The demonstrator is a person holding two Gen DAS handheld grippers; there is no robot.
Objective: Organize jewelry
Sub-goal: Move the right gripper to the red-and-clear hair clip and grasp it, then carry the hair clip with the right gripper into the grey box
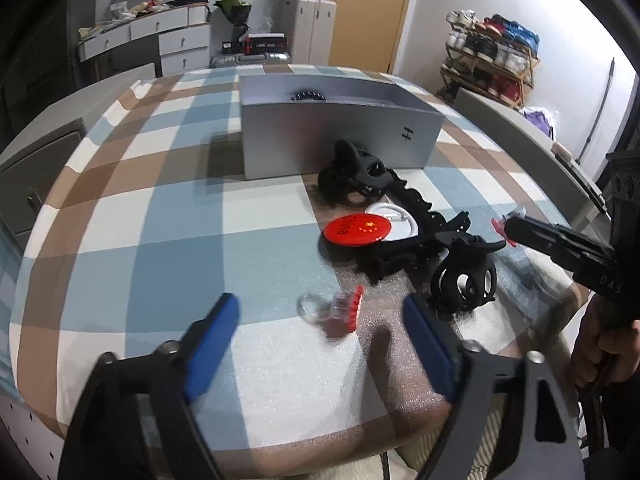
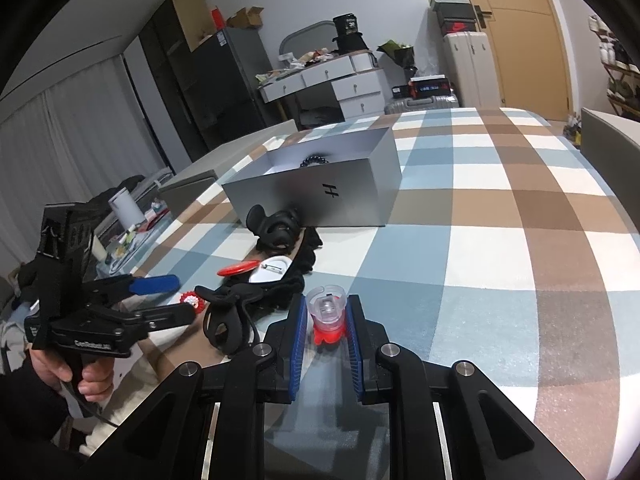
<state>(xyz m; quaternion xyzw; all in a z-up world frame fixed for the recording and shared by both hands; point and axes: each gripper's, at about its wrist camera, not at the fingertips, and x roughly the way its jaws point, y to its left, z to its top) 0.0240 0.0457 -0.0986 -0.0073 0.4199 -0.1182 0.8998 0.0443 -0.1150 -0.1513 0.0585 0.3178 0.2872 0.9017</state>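
Observation:
A clear plastic ring with a red flower top [image 1: 340, 312] lies on the checked cloth between the blue pads of my left gripper [image 1: 320, 320]. The pads stand apart and do not touch it. The right wrist view shows that gripper [image 2: 185, 298] from the side, with the ring [image 2: 190, 300] between its fingers. My right gripper [image 2: 326, 320] is shut on a second clear ring with a red top [image 2: 326, 310], held just above the cloth. In the left wrist view it [image 1: 510, 229] reaches in from the right. A silver open box [image 1: 340, 148] stands behind.
Black hair claws [image 1: 356, 176] [image 1: 464, 280], a long black clip [image 1: 420, 208], a red badge [image 1: 352, 230] and a white badge [image 1: 394, 220] lie in a heap before the box. A black coiled hair tie [image 1: 308, 96] sits inside the box. A person's hand [image 2: 86, 380] grips the left handle.

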